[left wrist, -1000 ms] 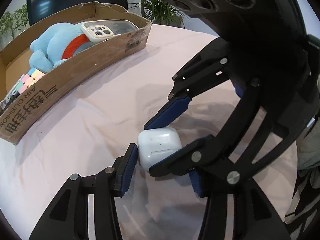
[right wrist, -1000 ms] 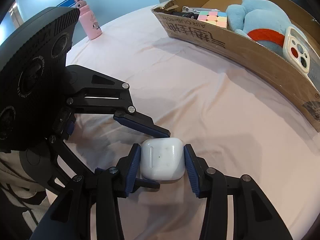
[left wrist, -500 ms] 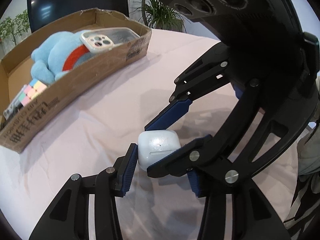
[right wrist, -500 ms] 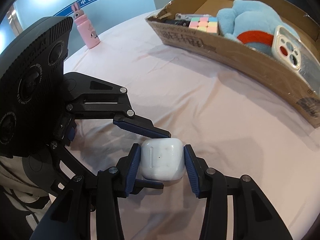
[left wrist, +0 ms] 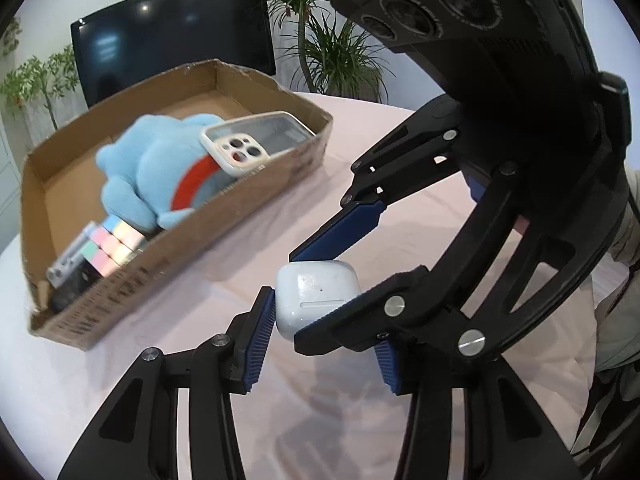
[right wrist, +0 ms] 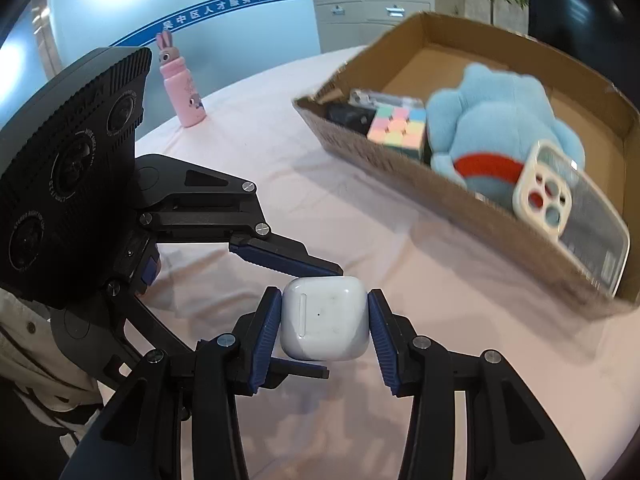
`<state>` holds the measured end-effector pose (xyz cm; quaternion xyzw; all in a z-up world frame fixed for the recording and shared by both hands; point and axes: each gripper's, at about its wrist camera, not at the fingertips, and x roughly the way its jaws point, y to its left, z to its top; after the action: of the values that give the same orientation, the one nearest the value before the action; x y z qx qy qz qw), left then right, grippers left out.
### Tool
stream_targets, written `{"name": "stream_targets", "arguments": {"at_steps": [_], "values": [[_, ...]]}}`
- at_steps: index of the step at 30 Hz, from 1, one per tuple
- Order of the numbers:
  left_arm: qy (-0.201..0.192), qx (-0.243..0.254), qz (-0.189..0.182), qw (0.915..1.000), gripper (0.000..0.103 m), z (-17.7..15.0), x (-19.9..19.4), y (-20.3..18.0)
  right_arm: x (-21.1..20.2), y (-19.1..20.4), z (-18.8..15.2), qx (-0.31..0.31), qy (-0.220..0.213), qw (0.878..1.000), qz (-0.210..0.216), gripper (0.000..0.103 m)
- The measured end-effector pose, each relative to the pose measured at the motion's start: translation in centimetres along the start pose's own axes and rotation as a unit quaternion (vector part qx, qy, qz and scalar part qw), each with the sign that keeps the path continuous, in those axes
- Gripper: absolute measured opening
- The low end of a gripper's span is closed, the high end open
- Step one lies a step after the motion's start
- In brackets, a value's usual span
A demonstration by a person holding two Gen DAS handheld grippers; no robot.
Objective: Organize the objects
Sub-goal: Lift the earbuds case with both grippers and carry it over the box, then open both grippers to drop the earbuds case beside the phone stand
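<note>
A white earbuds case (left wrist: 316, 296) (right wrist: 324, 318) is held above the pink tablecloth (right wrist: 340, 208) between both grippers. My right gripper (right wrist: 324, 322) is shut on its two sides. My left gripper (left wrist: 320, 332) also closes around the case, its left pad (left wrist: 262, 332) touching it; its right pad is partly hidden behind the right gripper's finger. The cardboard box (left wrist: 224, 216) (right wrist: 460, 200) lies beyond, holding a blue plush toy (left wrist: 160, 168) (right wrist: 496, 132), a phone case (left wrist: 256, 142) (right wrist: 572, 212) and a pastel cube (left wrist: 112, 246) (right wrist: 398, 126).
A pink rabbit bottle (right wrist: 182, 84) stands at the far side of the table. Small dark and silver items (left wrist: 68, 276) sit at the box's end. A TV screen (left wrist: 172, 36) and plants (left wrist: 332, 48) stand behind the table.
Both grippers have lifted the earbuds case off the cloth and tilted up; the box now sits more level in view and closer.
</note>
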<state>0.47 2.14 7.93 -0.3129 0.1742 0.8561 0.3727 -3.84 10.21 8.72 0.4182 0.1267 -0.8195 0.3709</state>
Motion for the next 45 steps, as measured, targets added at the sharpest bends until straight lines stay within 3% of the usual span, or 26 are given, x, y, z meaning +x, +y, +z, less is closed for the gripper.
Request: {"name": "stream_targets", "arguments": {"at_steps": [19,29,38,42,45], "values": [[-0.061,-0.037,0.076,0.9945,0.044,2.1,-3.2,9.1,2.7,0.6,11.3,-0.099,-0.032,0.995,0.001,0.042],[-0.045,-0.067,0.102,0.9915,0.044,2.6,-0.4,16.0,7.7,-2.7,16.6,-0.119,-0.028,0.992,0.027,0.042],[-0.019,-0.094,0.119,0.9882,0.044,0.9,2.6,19.3,12.9,-3.9,17.9,-0.134,-0.03,0.99,0.017,0.042],[-0.014,-0.111,0.139,0.984,0.045,0.6,3.2,19.3,13.4,-3.8,17.9,-0.115,-0.041,0.992,-0.024,0.042],[-0.022,-0.13,0.162,0.9779,0.059,1.0,2.1,19.2,12.1,-4.1,17.9,-0.092,-0.061,0.993,-0.048,0.052]]}}
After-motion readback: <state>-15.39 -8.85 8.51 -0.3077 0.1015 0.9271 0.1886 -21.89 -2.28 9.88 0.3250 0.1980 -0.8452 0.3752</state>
